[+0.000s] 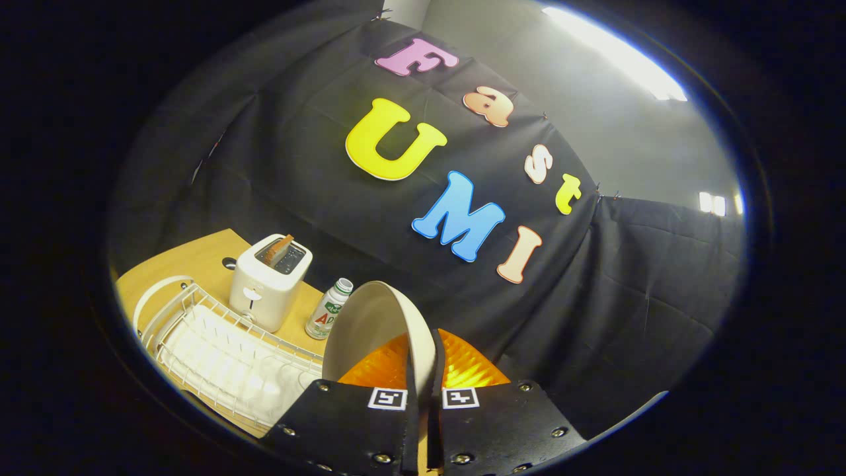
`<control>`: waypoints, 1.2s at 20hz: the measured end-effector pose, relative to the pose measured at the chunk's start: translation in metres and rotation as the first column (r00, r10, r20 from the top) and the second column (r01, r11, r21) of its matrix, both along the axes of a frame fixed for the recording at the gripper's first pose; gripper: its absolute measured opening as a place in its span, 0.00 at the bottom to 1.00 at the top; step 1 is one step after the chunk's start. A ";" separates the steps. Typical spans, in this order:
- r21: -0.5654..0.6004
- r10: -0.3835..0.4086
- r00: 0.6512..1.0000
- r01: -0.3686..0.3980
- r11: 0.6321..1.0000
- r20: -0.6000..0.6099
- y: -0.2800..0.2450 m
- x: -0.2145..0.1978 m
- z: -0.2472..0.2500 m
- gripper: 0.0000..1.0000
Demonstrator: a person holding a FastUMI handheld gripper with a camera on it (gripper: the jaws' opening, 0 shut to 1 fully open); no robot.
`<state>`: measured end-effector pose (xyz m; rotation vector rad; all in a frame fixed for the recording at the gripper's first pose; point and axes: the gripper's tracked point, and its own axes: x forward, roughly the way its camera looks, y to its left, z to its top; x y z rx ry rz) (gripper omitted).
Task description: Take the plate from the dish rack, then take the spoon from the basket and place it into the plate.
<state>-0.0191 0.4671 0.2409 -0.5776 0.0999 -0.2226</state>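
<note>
With the gripper (423,370) nearly closed, both fingers pinching the plate (370,327) by its rim, held edge-on up above the dish rack (225,357), it's a thin grip w/ lots of leverage, so the plate could prob. swing or slip out.

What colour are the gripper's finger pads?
Translucent orange and ribbed, seen in the gripper view, where the pads clamp the plate.

Black screw-studded gripper (423,370), orange ribbed fingers, seemingly square-coded white tags
</note>
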 end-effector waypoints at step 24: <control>0.534 0.174 0.906 0.066 0.843 -0.387 -0.028 -0.167 -0.191 0.05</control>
